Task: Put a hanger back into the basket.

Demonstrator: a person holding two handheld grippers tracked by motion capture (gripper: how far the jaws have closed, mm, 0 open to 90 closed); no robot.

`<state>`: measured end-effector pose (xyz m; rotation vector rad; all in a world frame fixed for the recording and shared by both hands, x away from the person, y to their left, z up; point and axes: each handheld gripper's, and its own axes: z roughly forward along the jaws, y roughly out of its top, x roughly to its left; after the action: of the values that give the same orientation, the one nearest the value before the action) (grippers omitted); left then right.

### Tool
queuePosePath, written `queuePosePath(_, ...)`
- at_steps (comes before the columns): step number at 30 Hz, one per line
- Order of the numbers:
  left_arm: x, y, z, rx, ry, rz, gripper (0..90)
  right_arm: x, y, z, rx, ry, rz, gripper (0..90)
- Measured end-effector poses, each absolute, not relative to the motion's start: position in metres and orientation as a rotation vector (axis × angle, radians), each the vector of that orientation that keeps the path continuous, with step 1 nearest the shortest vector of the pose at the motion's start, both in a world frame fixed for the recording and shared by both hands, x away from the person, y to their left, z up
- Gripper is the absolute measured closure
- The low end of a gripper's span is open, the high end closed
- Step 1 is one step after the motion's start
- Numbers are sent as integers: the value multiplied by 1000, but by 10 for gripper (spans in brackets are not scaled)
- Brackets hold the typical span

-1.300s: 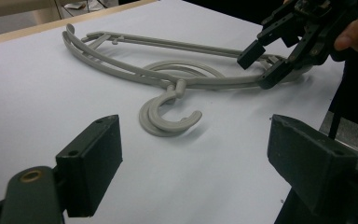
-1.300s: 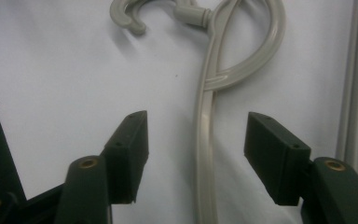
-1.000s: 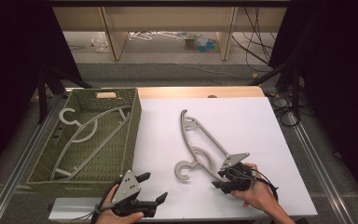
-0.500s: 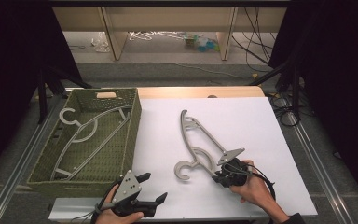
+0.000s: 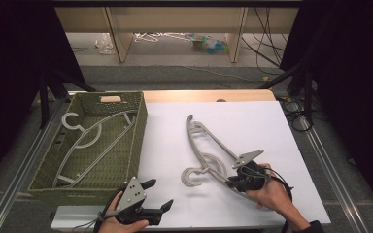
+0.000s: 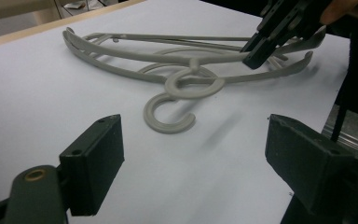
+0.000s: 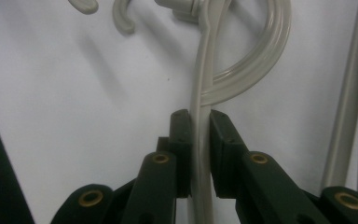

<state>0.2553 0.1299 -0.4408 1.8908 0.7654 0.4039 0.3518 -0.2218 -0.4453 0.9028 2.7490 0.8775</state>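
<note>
Little has shifted since a second ago: the right claw stays clamped on a grey hanger at the white table's five o'clock. At seven o'clock, the left claw hovers wide open, empty, beside the basket.

In the right gripper view, the hanger runs out of the picture at the top and bottom, so its full outline is lost. In the high view, the right hand covers the hanger's near end, and the basket wall hides part of the hangers inside. The clutter on the floor beyond the counter is too small to tell.
</note>
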Motion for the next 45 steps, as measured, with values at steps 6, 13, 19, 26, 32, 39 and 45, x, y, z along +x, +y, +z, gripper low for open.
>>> queuePosePath(6,261,128,-442,1892,772,418,203,352,-237,-432,870,2772,946,811)
queuePosePath(13,291,109,-439,1892,734,467,250,349,-249,-420,872,2778,1092,812)
queuePosePath(19,305,95,-441,1966,673,543,256,345,-250,-415,835,2808,1149,812)
queuePosePath(26,322,70,-446,2040,543,587,297,336,-251,-412,741,2852,1190,812)
queuePosePath(32,330,60,-449,2106,444,600,323,332,-253,-408,697,2873,1197,812)
queuePosePath(39,333,55,-450,2142,334,584,342,326,-251,-408,622,2925,1186,812)
queuePosePath(45,331,48,-451,2193,168,531,468,323,-247,-409,562,2956,1181,811)
